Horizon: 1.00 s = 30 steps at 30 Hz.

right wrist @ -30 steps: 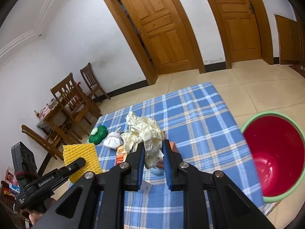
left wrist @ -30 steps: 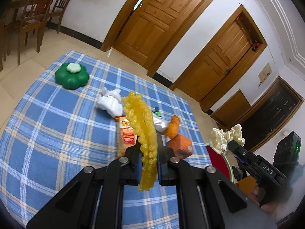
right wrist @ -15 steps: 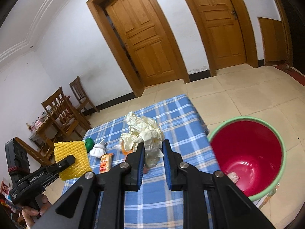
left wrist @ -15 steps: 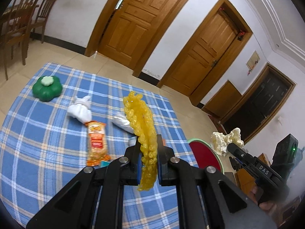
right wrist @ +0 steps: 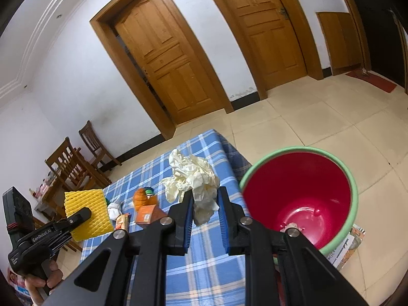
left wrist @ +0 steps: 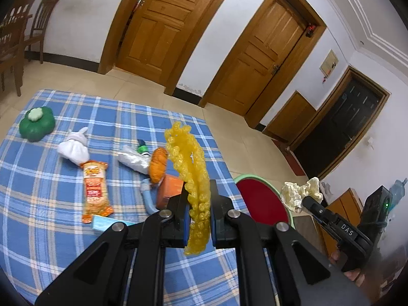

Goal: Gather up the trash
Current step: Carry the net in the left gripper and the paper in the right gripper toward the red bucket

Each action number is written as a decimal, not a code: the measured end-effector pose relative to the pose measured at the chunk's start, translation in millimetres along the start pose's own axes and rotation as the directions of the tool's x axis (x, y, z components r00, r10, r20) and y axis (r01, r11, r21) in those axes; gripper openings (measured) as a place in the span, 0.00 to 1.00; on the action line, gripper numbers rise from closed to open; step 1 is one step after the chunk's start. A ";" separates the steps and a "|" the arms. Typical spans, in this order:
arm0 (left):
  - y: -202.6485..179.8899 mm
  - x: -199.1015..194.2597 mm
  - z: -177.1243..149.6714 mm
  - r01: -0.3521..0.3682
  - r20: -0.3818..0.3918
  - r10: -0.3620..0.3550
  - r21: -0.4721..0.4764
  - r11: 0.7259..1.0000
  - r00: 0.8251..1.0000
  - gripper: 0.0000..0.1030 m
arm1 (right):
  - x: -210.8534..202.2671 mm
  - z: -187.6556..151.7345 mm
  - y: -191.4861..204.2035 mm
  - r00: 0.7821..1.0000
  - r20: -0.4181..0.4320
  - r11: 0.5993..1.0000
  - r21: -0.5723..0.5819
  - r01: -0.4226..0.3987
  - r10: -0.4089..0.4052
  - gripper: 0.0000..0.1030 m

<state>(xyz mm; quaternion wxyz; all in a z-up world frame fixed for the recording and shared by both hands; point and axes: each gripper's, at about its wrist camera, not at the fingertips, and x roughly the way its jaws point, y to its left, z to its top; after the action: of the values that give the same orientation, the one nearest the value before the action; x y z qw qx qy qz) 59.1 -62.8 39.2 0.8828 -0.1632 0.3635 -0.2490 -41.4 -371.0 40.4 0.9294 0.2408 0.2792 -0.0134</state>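
My left gripper (left wrist: 198, 205) is shut on a yellow foam fruit net (left wrist: 190, 168), held edge-on above the blue checked tablecloth (left wrist: 46, 204). The right wrist view shows that same net (right wrist: 86, 210) as a flat yellow square at the left. A crumpled cream paper wad (right wrist: 195, 181) sits pinched in my right gripper (right wrist: 204, 204), just left of the red bucket with a green rim (right wrist: 298, 193). In the left wrist view the wad (left wrist: 299, 192) and the bucket (left wrist: 262, 199) show at the right, off the table's edge.
On the cloth lie a green flower-shaped lid (left wrist: 37, 123), a white tied bag (left wrist: 74, 148), an orange snack packet (left wrist: 95, 186), a silver wrapper (left wrist: 134, 160), an orange carton (left wrist: 169, 190) and a blue mask (left wrist: 104, 223). Wooden chairs (right wrist: 74, 168) stand far left. Doors line the back wall.
Both grippers have swung toward the table's right end with their loads. The red bucket has grown larger and nearer in both views.
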 end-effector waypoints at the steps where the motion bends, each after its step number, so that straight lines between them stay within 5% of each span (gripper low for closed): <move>1: -4.0 2.5 0.0 0.001 -0.005 -0.001 0.007 1.000 1.000 0.10 | -1.0 -0.2 -3.6 1.000 0.001 1.000 0.007 0.002 -0.002 0.20; 30: -90.4 112.6 -20.8 0.066 -0.213 -0.030 0.166 0.984 0.977 0.10 | 9.1 -11.0 -113.2 0.994 -0.038 0.966 0.235 0.112 -0.106 0.20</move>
<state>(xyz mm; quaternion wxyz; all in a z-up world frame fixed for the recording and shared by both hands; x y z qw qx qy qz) 83.8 -202.3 4.3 0.8441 -0.0679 0.4275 -0.3165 -57.4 -465.0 -22.1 0.8885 0.3343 0.2998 -0.0945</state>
